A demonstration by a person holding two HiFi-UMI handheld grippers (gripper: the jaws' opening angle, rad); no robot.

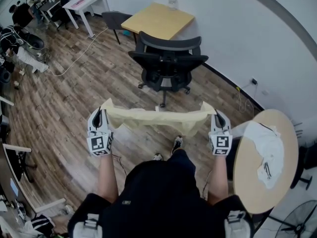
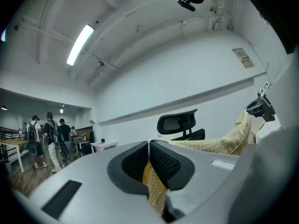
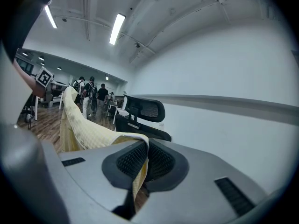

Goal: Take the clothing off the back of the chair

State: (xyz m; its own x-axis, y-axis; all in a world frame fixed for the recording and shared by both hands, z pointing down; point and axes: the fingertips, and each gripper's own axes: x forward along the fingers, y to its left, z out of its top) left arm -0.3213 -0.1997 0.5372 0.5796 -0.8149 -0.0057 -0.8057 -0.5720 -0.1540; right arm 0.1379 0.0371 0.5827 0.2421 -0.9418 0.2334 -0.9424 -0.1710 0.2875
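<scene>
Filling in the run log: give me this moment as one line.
left tool: shut on yellow garment | right tool: shut on garment | garment: spread between tools, off chair

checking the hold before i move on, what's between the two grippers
The yellow garment stretches from the left gripper to the right gripper, a corner clamped in each one's jaws. The head view shows it, clear of the black chair.

The pale yellow waffle-cloth garment (image 1: pixel 158 119) hangs stretched between the left gripper (image 1: pixel 101 111) and the right gripper (image 1: pixel 216 114), one end in each pair of jaws. Beyond it, well apart, stands the black mesh office chair (image 1: pixel 167 63), with the square wooden bench (image 1: pixel 158 20) behind it by the wall. To the right, a white crumpled cloth (image 1: pixel 265 150) lies on the round wooden bench (image 1: pixel 252 182).
</scene>
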